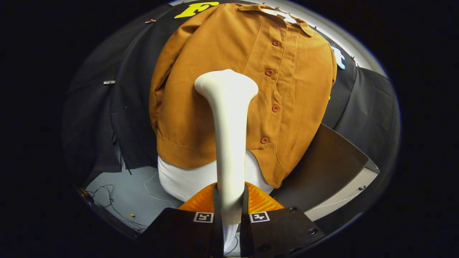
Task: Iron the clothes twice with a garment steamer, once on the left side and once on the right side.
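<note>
One Steamer Gripped, Head at the Shirt Front

1. Hand-held gripper (230, 211): I see both fingers (200, 202) clamped on the lower handle of the white garment steamer (229, 143), one on each side. The handle fills the gap between them, so I log the grip as firm on the steamer.

2. Garment steamer: the handle rises straight ahead from between the fingers and widens into a rounded head. The head lies over the front panel of the shirt, just beside the button placket, on the side away from the buttons. I cannot tell whether the head touches the cloth or stands just off it.

3. Shirt: a mustard-brown buttoned shirt (200, 82) hangs upright beyond the fingers, against the black booth wall (125, 118). Its collar is at the top and five buttons (269, 72) run down the placket. The hem ends above the fingers, with one side of the hem hanging lower than the other.

4. Under the shirt: a white form (183, 179) shows below the hem, directly behind the steamer handle.

5. Surroundings: a dark brown panel (322, 168) stands beside the lower buttoned side of the shirt. Thin cables (107, 195) lie on the grey floor (140, 190) beside the white form.
</note>
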The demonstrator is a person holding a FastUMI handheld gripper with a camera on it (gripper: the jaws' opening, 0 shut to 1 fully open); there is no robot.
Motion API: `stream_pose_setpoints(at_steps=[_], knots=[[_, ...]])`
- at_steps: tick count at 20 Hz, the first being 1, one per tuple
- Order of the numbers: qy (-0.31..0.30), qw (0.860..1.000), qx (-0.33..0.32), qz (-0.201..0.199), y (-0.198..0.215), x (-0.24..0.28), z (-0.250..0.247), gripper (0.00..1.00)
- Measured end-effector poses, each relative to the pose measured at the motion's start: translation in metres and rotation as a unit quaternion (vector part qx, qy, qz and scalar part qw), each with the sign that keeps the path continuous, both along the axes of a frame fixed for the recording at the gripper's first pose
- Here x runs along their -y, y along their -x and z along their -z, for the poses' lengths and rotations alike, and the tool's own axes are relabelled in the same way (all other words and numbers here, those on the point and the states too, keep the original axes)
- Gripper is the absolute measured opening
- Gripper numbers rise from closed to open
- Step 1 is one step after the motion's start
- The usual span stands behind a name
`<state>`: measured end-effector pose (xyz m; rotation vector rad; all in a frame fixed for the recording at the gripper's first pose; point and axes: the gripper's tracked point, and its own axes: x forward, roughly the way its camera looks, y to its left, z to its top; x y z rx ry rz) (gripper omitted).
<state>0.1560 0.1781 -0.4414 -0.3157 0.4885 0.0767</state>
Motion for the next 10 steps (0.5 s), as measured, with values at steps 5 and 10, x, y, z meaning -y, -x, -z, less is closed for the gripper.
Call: stream_pose_setpoints(at_steps=[5, 10], knots=[[-0.004, 1.0, -0.008, -0.003, 0.023, 0.005, -0.007, 0.22], [-0.012, 1.0, 0.001, 0.002, 0.044, 0.018, -0.031, 0.22]])
